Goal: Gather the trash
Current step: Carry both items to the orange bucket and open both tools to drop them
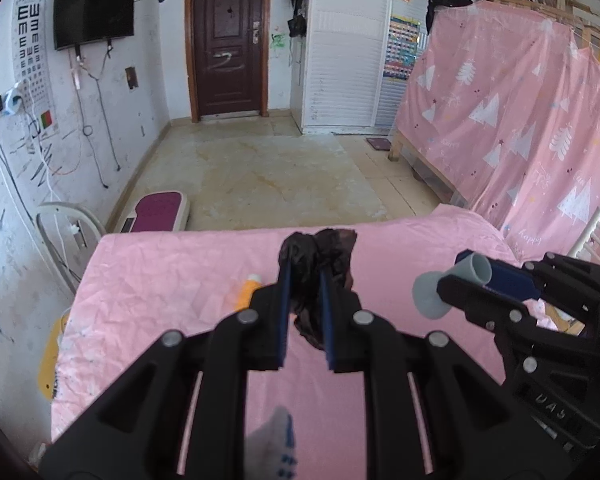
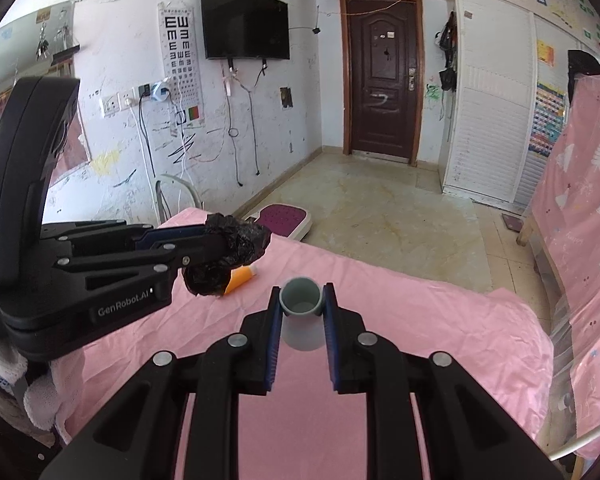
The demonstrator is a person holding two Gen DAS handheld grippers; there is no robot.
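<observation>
Left gripper (image 1: pixel 305 276) clamps a crumpled black plastic bag (image 1: pixel 316 264), held up off the pink bedsheet (image 1: pixel 160 280), likely the trash sack. Right gripper (image 2: pixel 302 300) pinches a grey plastic funnel-shaped tube (image 2: pixel 301 308) beside it, probably bound for the bag. Orange tube (image 2: pixel 242 276) lies just below-behind the left claw, uncollected.

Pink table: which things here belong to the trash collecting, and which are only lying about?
Part of the job:
- black plastic bag, held in the left gripper
- grey cup, held in the right gripper
- orange tube, lying on the pink table cloth

Only lying about:
- purple scale on the floor
- television
- eye chart
</observation>
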